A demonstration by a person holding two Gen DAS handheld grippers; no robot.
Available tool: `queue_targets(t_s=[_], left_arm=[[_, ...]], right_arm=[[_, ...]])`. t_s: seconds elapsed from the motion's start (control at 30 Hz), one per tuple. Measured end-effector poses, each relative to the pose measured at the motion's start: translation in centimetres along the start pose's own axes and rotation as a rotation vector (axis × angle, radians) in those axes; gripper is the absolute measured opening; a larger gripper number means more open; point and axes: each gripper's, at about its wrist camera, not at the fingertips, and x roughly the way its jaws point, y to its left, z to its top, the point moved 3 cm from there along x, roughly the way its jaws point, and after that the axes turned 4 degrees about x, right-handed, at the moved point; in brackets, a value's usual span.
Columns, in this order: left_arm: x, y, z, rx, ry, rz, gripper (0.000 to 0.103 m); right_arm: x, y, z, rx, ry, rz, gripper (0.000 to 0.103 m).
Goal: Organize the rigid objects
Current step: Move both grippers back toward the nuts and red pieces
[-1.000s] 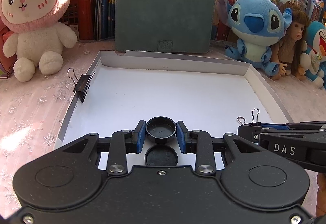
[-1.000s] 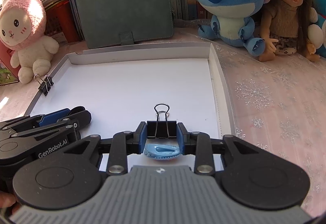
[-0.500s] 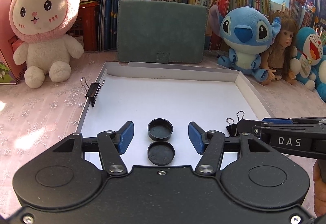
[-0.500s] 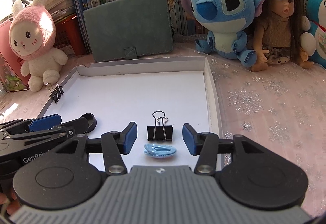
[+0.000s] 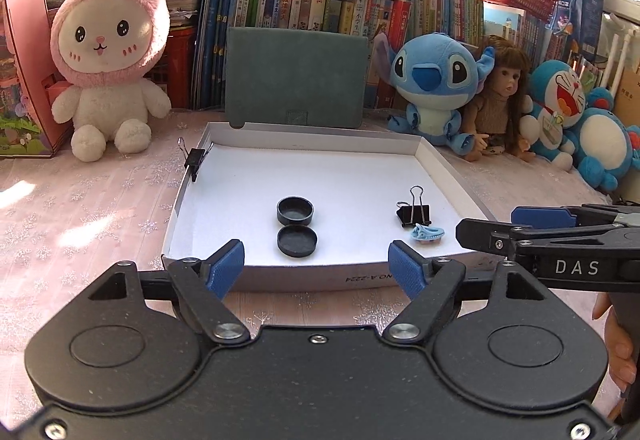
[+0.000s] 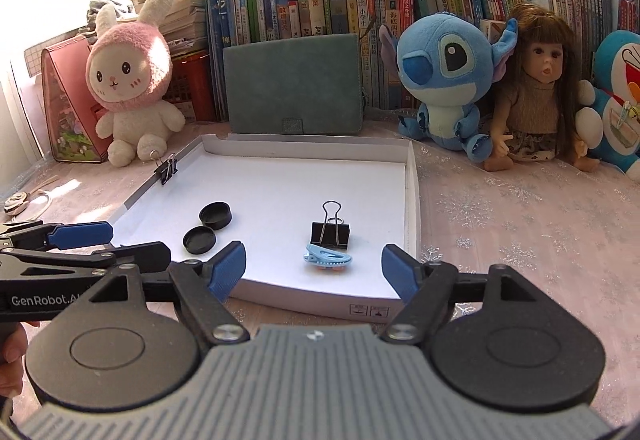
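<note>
A shallow white box lid [image 5: 320, 132] [image 6: 412, 200] lies on the table. Inside it are two black round caps [image 5: 295, 211] [image 5: 297, 240], one behind the other, also in the right wrist view [image 6: 216, 215] [image 6: 199, 239]. A black binder clip [image 5: 414, 214] [image 6: 330, 234] stands beside a light blue hair clip [image 5: 428, 232] [image 6: 328, 259]. My left gripper [image 5: 316, 266] is open and empty, in front of the lid's near edge. My right gripper [image 6: 314, 270] is open and empty, just before the hair clip.
Another black binder clip [image 5: 195, 160] [image 6: 168, 170] is clamped on the lid's left rim. A green case [image 5: 296, 80], a pink bunny plush [image 5: 108, 56], a blue Stitch plush [image 5: 436, 80], a doll [image 6: 536, 92] and books line the back.
Both grippers opened, letting go of the upper cap and the binder clip, then pulled back and up away from the lid. The objects stayed in place.
</note>
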Motion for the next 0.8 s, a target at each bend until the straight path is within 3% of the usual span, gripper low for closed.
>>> queue_targets(t_s=[0.33, 0.6, 0.8], left_arm=[[-4.3, -1.2, -4.0, 0.077, -0.043, 0.007, 0.08], [-6.4, -1.7, -7.6, 0.115, -0.009, -0.001, 0.08], [-7.5, -1.9, -9.7, 0.136, 0.008, 0.009, 0.074]], right_arm=[[-3.7, 0.9, -3.4, -0.092, -0.058, 0.034, 0.087], [-5.8, 0.7, -6.3, -0.132, -0.072, 0.043, 0.089], [-7.1, 0.8, -8.7, -0.197, -0.067, 0.031, 0.089]])
